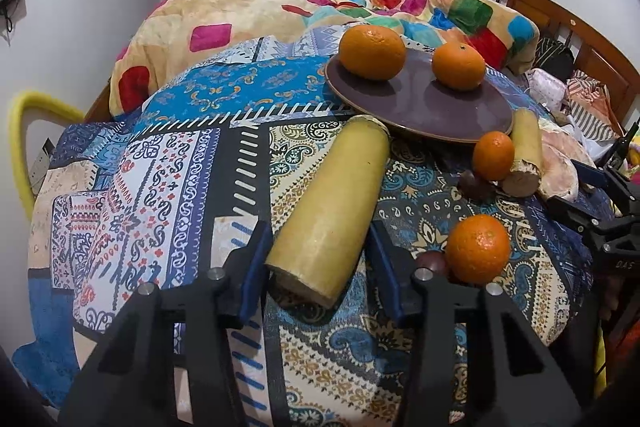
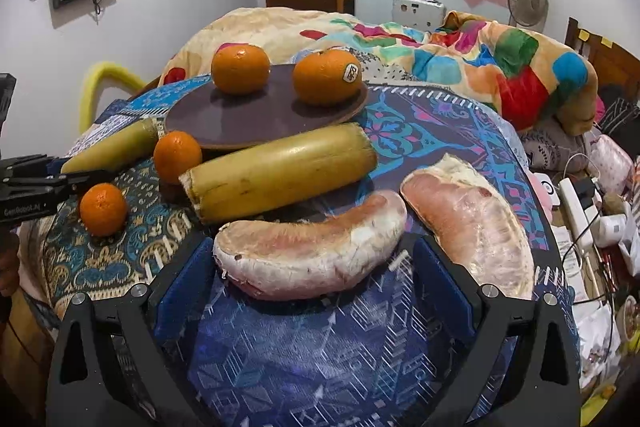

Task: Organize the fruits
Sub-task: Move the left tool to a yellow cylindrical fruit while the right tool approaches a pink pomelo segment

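A brown plate (image 1: pixel 420 107) on the patterned cloth holds two oranges (image 1: pixel 372 47) (image 1: pixel 458 65). Two smaller oranges (image 1: pixel 478 249) (image 1: pixel 493 155) lie on the cloth. My left gripper (image 1: pixel 316 263) is open around the near end of a yellow sugarcane piece (image 1: pixel 332 207), fingers apart from it. A second sugarcane piece (image 2: pixel 280 171) lies in front of the plate (image 2: pixel 256 123). My right gripper (image 2: pixel 312 267) is open around a pink pomelo segment (image 2: pixel 312 255). Another pomelo segment (image 2: pixel 468 219) lies to its right.
A colourful blanket (image 2: pixel 480 67) is heaped behind the cloth-covered surface. A yellow chair back (image 1: pixel 24 147) stands at the left. Cables and a power strip (image 2: pixel 576 203) lie at the right. Small dark fruits (image 1: pixel 474 183) sit near the oranges.
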Tool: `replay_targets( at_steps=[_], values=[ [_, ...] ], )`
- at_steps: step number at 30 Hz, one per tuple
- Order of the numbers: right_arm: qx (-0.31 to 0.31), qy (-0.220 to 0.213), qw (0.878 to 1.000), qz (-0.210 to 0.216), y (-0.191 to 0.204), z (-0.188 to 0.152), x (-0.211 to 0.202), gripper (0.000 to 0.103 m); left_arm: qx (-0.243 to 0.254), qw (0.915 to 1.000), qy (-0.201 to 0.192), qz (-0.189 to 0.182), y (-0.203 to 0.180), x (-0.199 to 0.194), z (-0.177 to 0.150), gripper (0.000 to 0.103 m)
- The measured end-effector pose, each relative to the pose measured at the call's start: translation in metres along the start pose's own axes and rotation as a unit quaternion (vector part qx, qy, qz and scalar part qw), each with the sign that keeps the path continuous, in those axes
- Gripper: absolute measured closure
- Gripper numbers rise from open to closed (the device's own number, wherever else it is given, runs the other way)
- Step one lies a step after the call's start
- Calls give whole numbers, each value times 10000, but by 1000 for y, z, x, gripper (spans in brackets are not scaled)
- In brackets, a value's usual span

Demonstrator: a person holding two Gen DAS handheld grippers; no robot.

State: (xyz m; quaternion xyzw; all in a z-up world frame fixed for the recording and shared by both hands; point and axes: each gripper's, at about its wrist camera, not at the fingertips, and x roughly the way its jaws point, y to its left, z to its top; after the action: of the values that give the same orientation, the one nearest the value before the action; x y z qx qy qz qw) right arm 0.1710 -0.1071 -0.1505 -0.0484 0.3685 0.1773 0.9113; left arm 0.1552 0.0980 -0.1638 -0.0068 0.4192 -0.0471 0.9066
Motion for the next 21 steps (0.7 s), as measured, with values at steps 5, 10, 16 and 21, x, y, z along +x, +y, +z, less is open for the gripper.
replay_targets(
  at_steps=[5, 10, 16, 21],
  values=[
    [-87, 57, 9999, -6, -10, -12, -16, 10, -108, 9999, 30, 42, 3, -11, -9, 58],
    [-117, 89, 9999, -31, -18, -20, -31, 25, -133, 9999, 27, 60, -1, -23, -20, 62],
    [32, 115, 9999, -117, -30, -27, -41, 31, -58, 10000, -13, 76, -16, -35, -33, 65],
    [266, -60, 9996, 36, -31, -18, -47, 28, 64, 9998, -21, 177, -26, -40, -32, 65]
  ],
)
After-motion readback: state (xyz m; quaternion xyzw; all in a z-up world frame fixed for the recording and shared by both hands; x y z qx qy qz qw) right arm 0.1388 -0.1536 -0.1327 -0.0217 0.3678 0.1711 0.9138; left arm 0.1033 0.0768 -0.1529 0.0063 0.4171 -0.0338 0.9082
